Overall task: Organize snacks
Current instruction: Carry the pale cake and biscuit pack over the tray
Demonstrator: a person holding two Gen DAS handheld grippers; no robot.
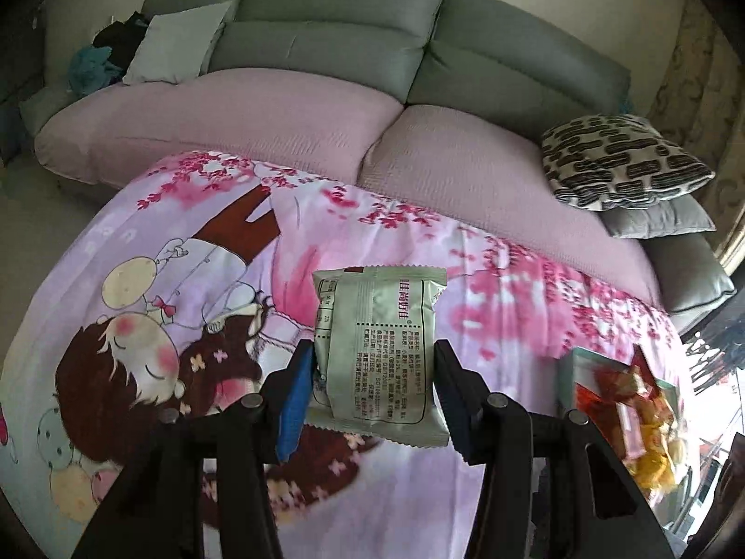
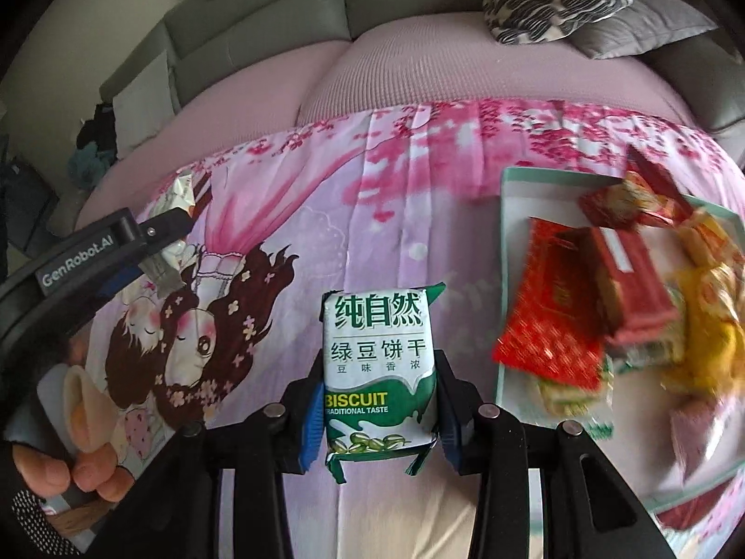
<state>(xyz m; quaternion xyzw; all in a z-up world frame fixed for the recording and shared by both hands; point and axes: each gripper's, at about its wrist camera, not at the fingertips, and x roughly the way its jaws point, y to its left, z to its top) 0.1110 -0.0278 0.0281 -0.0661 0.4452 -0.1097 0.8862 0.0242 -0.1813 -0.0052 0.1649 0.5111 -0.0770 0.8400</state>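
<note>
My left gripper (image 1: 372,363) is shut on a pale green snack packet (image 1: 379,349), printed back facing me, held above the pink cartoon cloth (image 1: 186,279). My right gripper (image 2: 379,372) is shut on a green and white biscuit packet (image 2: 379,372), front facing me, held above the same cloth (image 2: 326,209). A shallow mint-edged tray (image 2: 512,195) at the right holds several red, yellow and orange snack packets (image 2: 558,316). The tray also shows in the left wrist view (image 1: 570,372) at the right edge. The left gripper with its packet shows at the left of the right wrist view (image 2: 167,251).
A grey and pink sofa (image 1: 326,107) lies behind the cloth, with a black and white patterned cushion (image 1: 624,163) at its right and a pale cushion (image 1: 177,42) at its left. The person's hand (image 2: 60,470) shows at lower left of the right wrist view.
</note>
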